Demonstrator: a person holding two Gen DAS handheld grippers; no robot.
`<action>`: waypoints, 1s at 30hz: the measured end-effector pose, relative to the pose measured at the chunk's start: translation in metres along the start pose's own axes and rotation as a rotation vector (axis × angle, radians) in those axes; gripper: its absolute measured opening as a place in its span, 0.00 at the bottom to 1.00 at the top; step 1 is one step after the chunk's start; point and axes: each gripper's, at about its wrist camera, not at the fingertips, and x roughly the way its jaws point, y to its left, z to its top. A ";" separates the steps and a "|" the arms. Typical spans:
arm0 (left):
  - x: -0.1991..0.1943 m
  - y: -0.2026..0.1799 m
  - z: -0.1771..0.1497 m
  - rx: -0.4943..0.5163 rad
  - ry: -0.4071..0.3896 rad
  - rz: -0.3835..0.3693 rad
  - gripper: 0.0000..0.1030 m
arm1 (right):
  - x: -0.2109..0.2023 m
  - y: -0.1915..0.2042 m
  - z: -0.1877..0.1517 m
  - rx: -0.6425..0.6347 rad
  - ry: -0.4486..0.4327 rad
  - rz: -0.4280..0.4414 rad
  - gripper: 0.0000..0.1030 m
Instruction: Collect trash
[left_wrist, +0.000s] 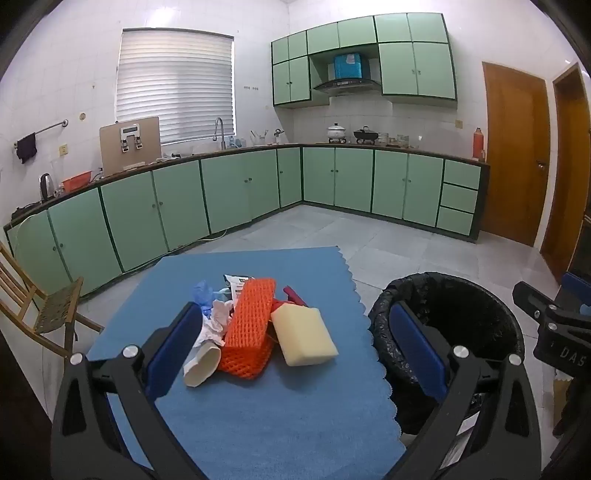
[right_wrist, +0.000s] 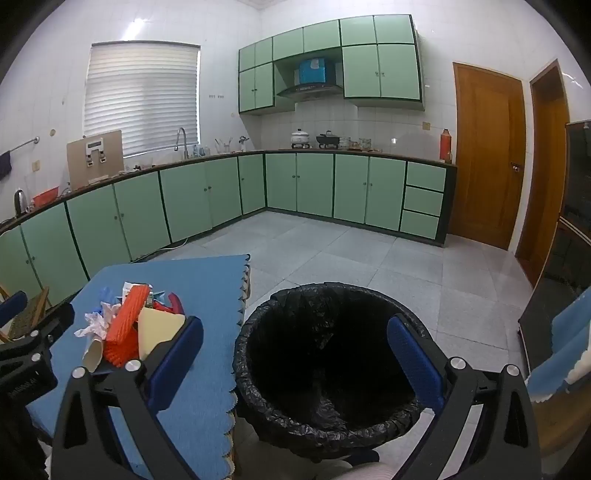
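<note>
Now, left to right: the left gripper (left_wrist: 295, 354) hangs spread wide and empty, with the trash pile dead ahead at frame centre on the blue mat (left_wrist: 258, 424). I count one paper cup (left_wrist: 202, 363), one orange net (left_wrist: 249, 328) lying lengthwise away from it and one foam block (left_wrist: 304, 338). The right gripper (right_wrist: 295, 358), equally spread and empty, faces one black-lined bin (right_wrist: 325, 369), lower centre of its view.
</note>
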 end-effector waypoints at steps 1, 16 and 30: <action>0.000 0.000 0.000 0.000 0.002 -0.002 0.95 | 0.000 0.000 0.000 0.001 0.000 0.000 0.94; 0.004 0.003 0.000 -0.005 0.011 0.016 0.95 | 0.004 -0.004 -0.004 -0.003 -0.005 0.002 0.94; 0.004 0.004 0.000 -0.008 0.014 0.018 0.95 | 0.006 0.006 -0.003 -0.011 0.000 -0.001 0.94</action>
